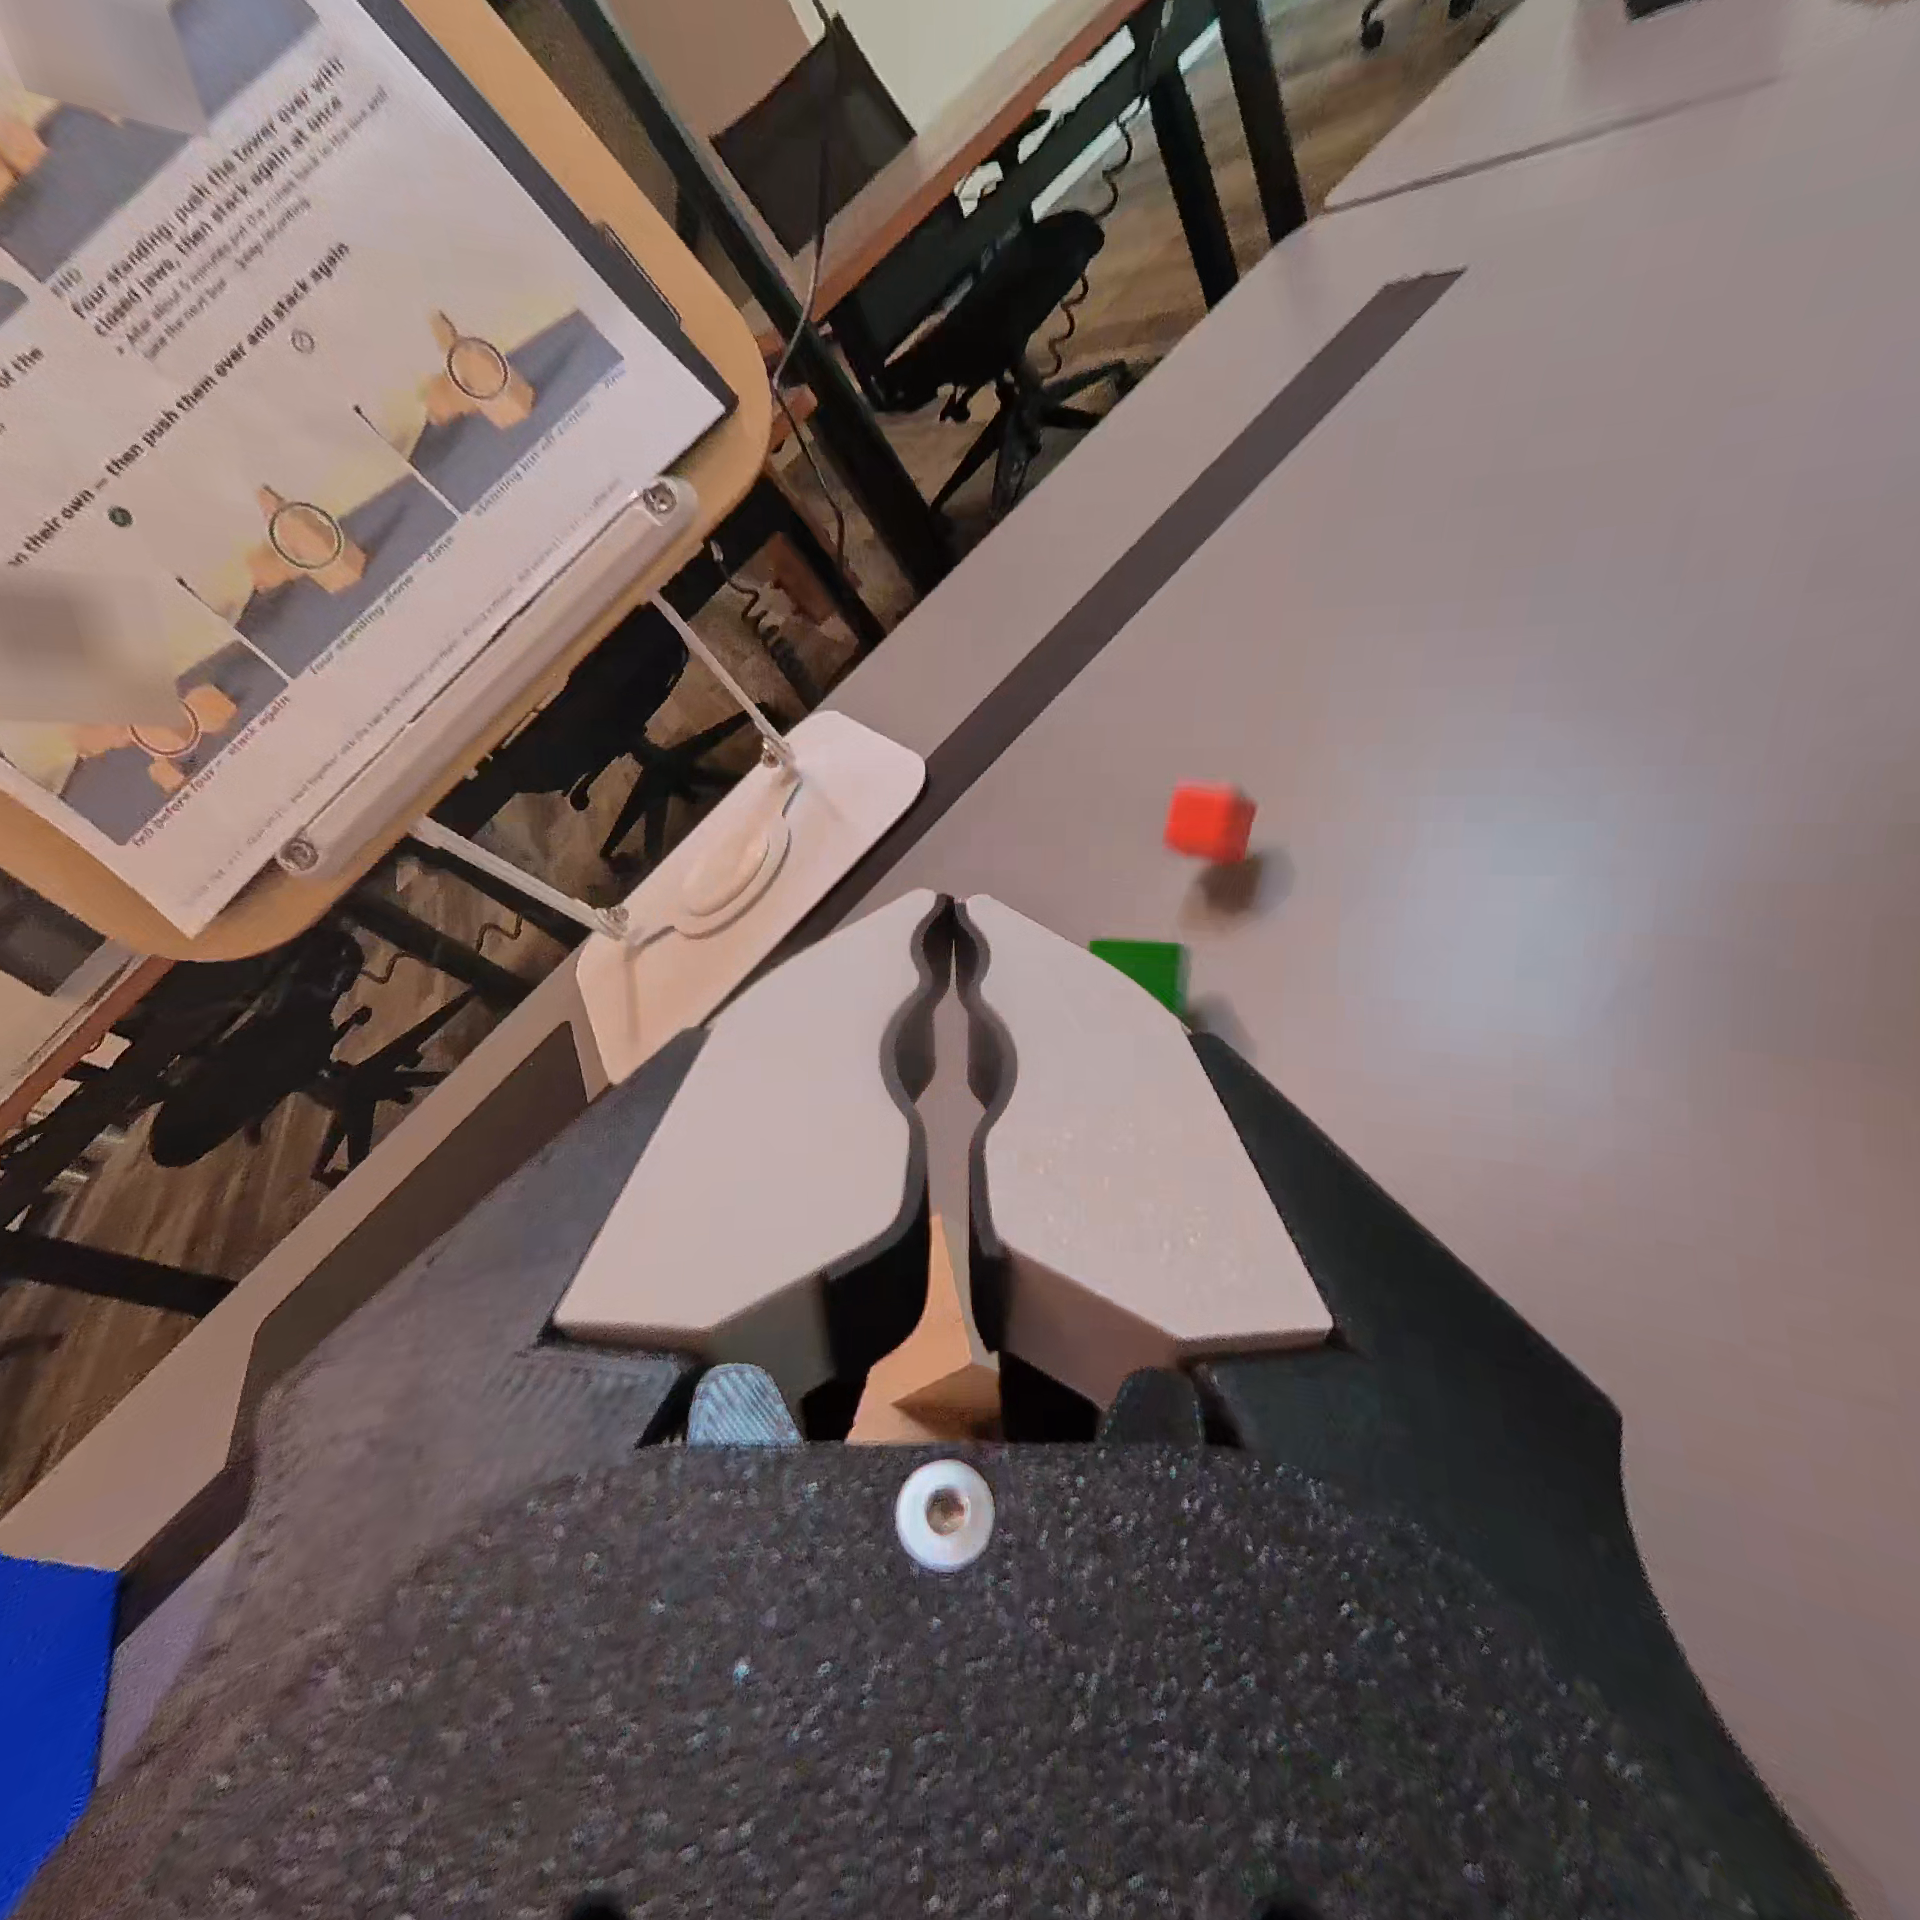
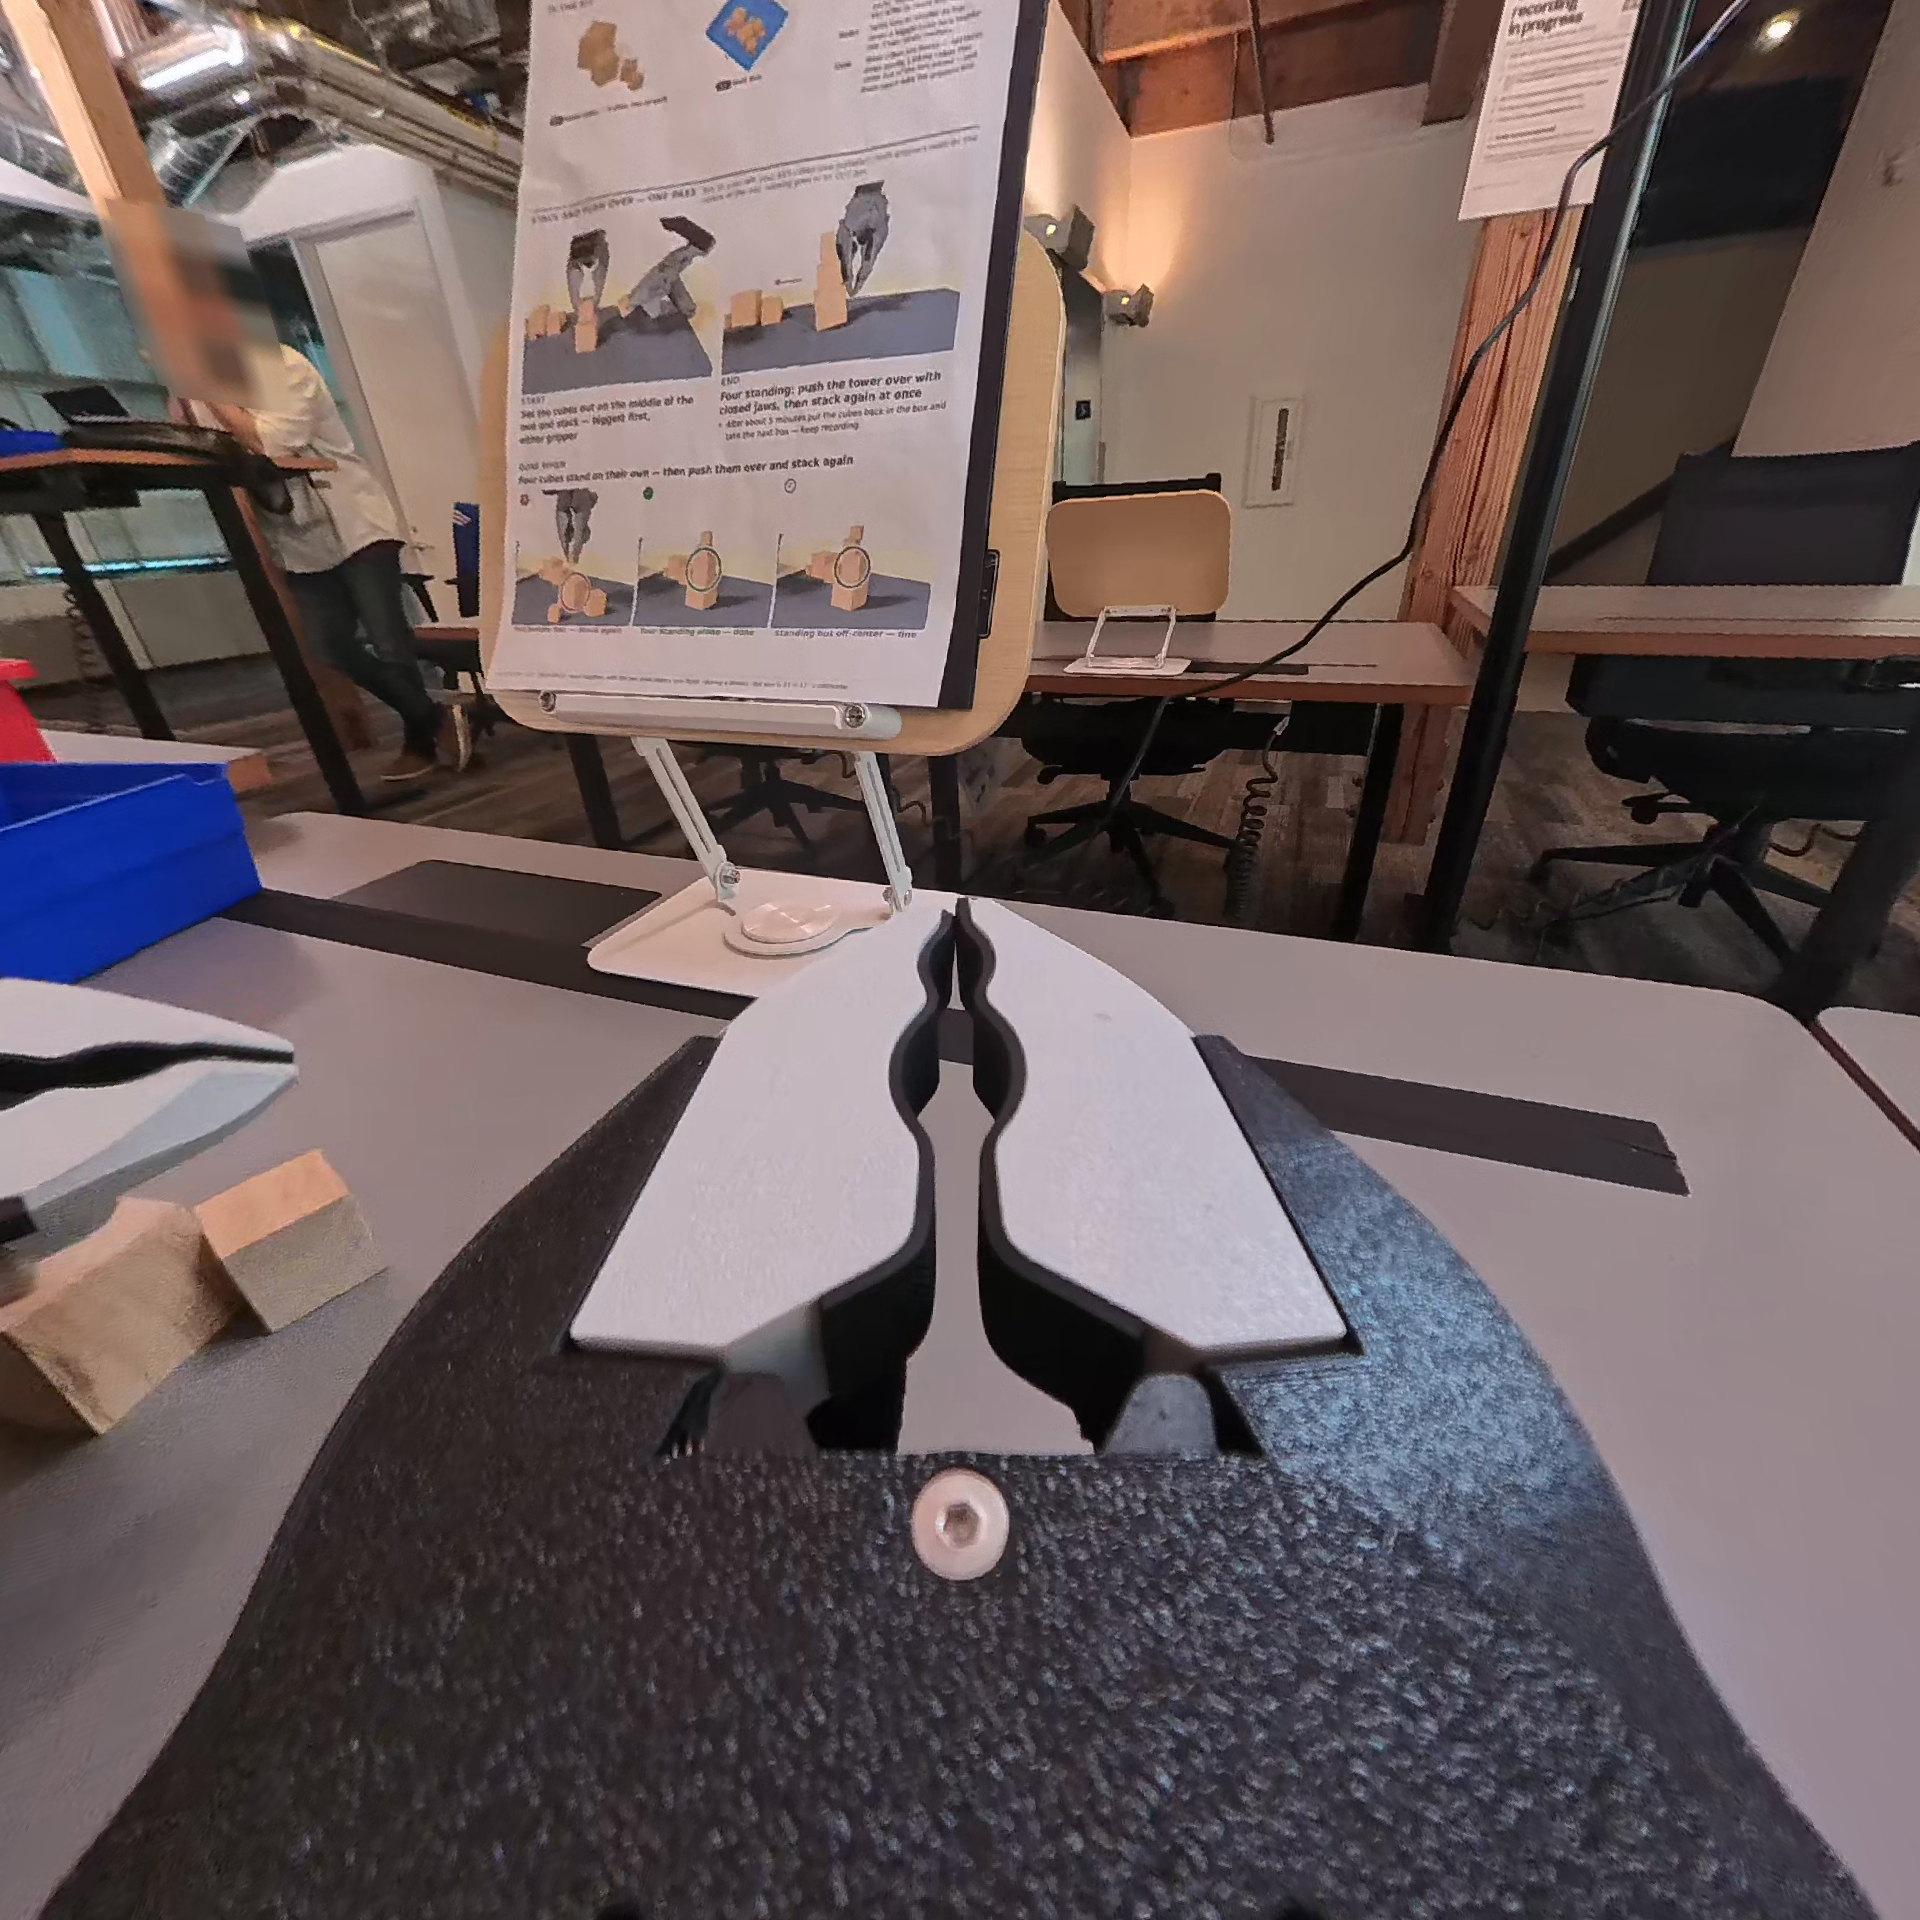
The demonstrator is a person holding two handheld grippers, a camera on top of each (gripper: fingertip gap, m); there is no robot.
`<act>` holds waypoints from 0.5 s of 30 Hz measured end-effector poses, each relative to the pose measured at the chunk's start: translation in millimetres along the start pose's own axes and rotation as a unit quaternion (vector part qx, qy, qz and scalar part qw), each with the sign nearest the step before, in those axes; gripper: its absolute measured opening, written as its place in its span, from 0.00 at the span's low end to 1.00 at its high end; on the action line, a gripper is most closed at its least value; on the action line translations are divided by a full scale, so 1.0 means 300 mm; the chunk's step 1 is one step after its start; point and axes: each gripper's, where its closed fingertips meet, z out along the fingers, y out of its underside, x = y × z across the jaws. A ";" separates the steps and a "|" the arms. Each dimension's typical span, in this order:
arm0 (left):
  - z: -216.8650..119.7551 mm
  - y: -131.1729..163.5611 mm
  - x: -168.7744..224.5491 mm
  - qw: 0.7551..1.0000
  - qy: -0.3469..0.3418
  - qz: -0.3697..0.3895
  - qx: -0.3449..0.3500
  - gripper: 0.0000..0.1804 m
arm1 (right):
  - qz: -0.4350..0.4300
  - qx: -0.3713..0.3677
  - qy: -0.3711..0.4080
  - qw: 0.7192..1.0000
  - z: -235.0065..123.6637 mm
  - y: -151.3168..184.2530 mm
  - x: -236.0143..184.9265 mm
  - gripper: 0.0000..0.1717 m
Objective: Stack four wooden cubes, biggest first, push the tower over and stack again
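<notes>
My left gripper (image 1: 953,906) is shut with nothing between its pads, tilted above the grey table (image 1: 1558,727). A red cube (image 1: 1208,821) lies on the table ahead to its right, and a green cube (image 1: 1143,971) sits partly behind its right finger. My right gripper (image 2: 957,912) is shut and empty, level above the table (image 2: 1455,1299). In the right wrist view the left gripper (image 2: 135,1081) shows at the left edge, just above two wooden cubes (image 2: 286,1236) (image 2: 94,1320) that lie side by side on the table.
A document stand with a printed sheet (image 2: 769,343) rests on a white base (image 2: 748,935) at the table's far edge. A blue bin (image 2: 114,862) stands at the left. A dark strip (image 2: 1455,1122) crosses the table. Office chairs and desks stand beyond, with a person (image 2: 343,540) at the far left. Some 20 centimeters of space lies between my two pairs of fingers.
</notes>
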 end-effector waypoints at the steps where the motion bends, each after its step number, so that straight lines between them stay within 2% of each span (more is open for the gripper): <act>1: -0.005 -0.007 -0.009 1.000 -0.001 -0.004 0.008 0.00 | 0.002 0.001 0.000 1.000 -0.001 -0.001 0.002 0.00; 3: -0.020 -0.008 -0.056 0.999 -0.008 -0.035 0.027 0.00 | 0.004 0.002 -0.001 1.000 -0.001 -0.003 0.004 0.00; 8: -0.062 0.042 -0.272 0.979 -0.008 -0.188 0.081 0.00 | -0.004 0.003 -0.009 1.000 0.001 -0.004 -0.015 0.00; 12: -0.082 0.156 -0.457 0.956 -0.030 -0.268 0.114 0.00 | -0.017 0.000 -0.015 1.000 0.006 0.002 -0.039 0.00; 15: -0.087 0.280 -0.523 0.953 -0.062 -0.275 0.113 0.00 | -0.033 -0.007 -0.021 0.999 0.014 0.019 -0.058 0.00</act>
